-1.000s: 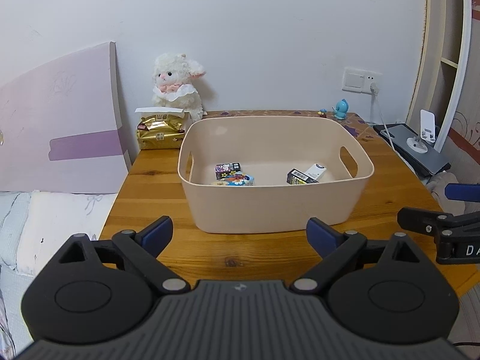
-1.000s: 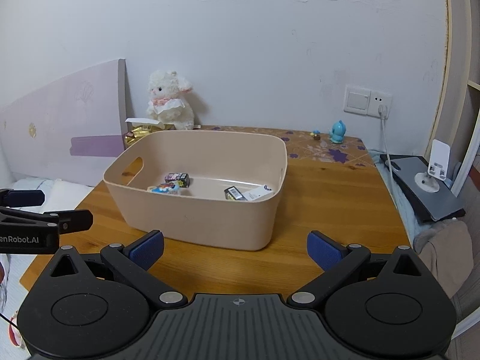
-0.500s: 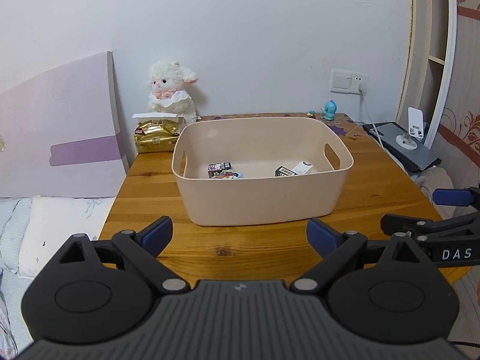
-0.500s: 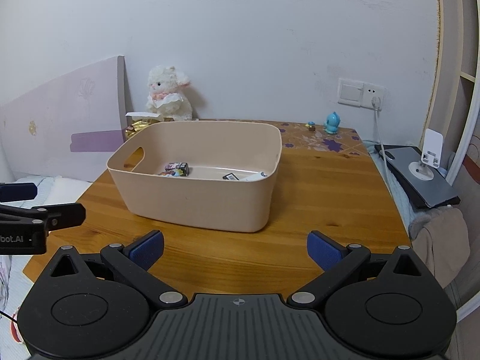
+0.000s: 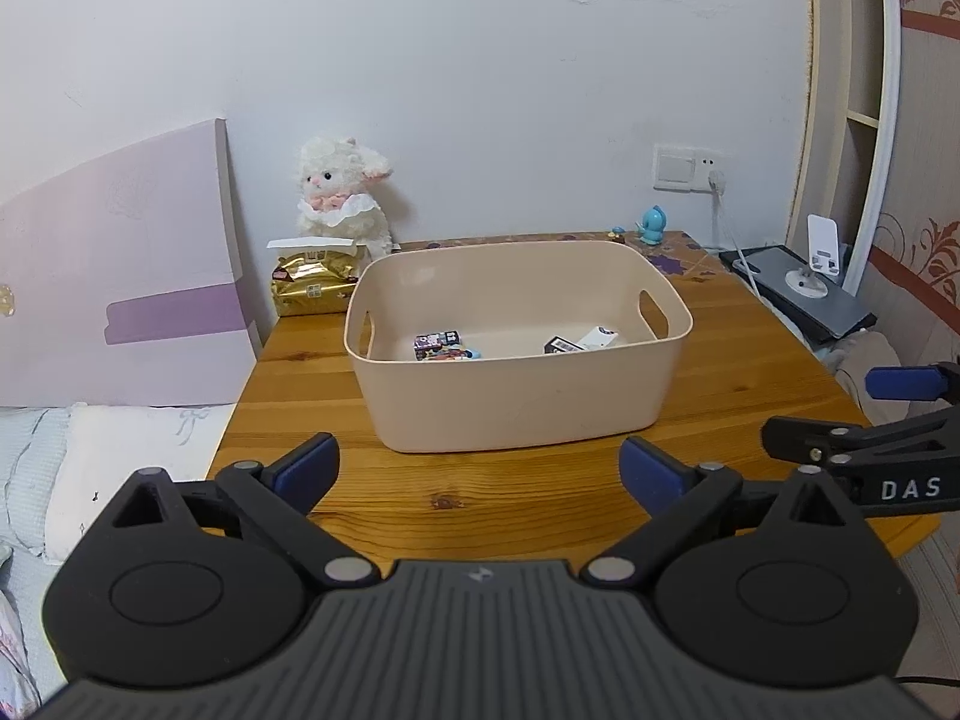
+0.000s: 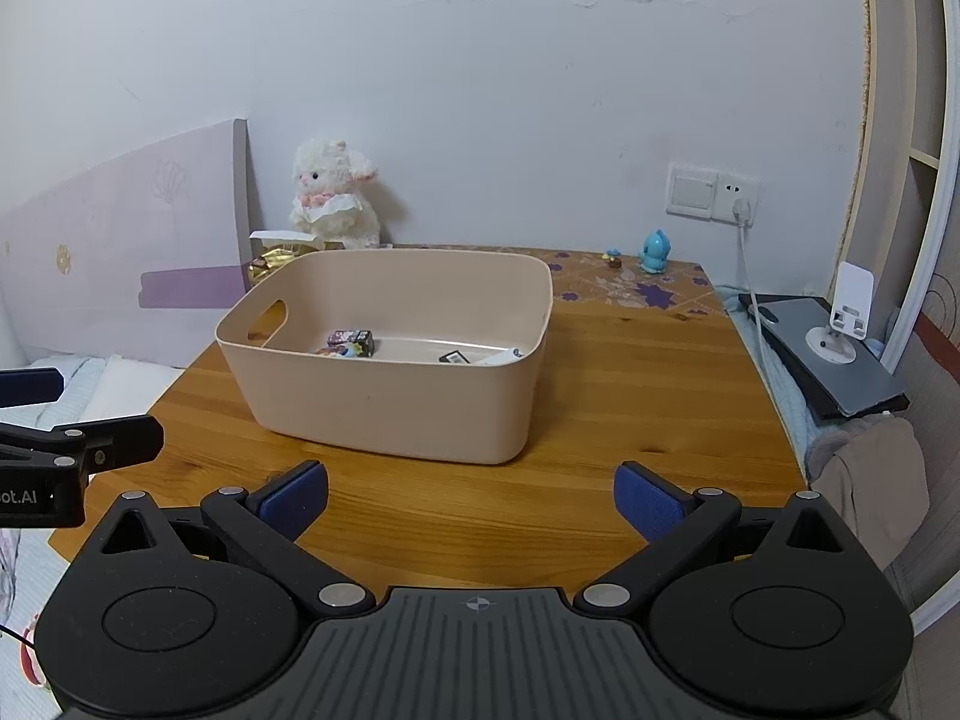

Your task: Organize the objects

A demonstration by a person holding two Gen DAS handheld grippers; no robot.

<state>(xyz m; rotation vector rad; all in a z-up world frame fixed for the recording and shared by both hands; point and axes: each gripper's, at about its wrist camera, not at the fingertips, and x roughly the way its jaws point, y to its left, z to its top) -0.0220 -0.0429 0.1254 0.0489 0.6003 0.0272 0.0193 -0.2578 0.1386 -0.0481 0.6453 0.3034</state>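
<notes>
A beige plastic bin (image 5: 516,402) (image 6: 396,408) stands on the wooden table (image 5: 750,360) (image 6: 648,372). Inside it lie a few small items: a dark patterned box (image 5: 437,341) (image 6: 351,339), a colourful packet (image 5: 450,354), and a black-and-white box (image 5: 564,345) (image 6: 454,357) with a white pack (image 5: 598,336) beside it. My left gripper (image 5: 480,471) is open and empty, held over the table's near edge in front of the bin. My right gripper (image 6: 471,501) is open and empty, also near the front edge; it shows at the right of the left wrist view (image 5: 864,420).
A white plush lamb (image 5: 342,204) and a gold packet (image 5: 312,288) sit at the back left. A small blue figurine (image 5: 651,224) stands at the back right. A dark tablet with a white stand (image 6: 828,354) lies right of the table. A purple headboard (image 5: 120,276) and bed are left.
Both grippers have pulled back and away from the bin, which now looks smaller and farther. Both stay open and empty.
</notes>
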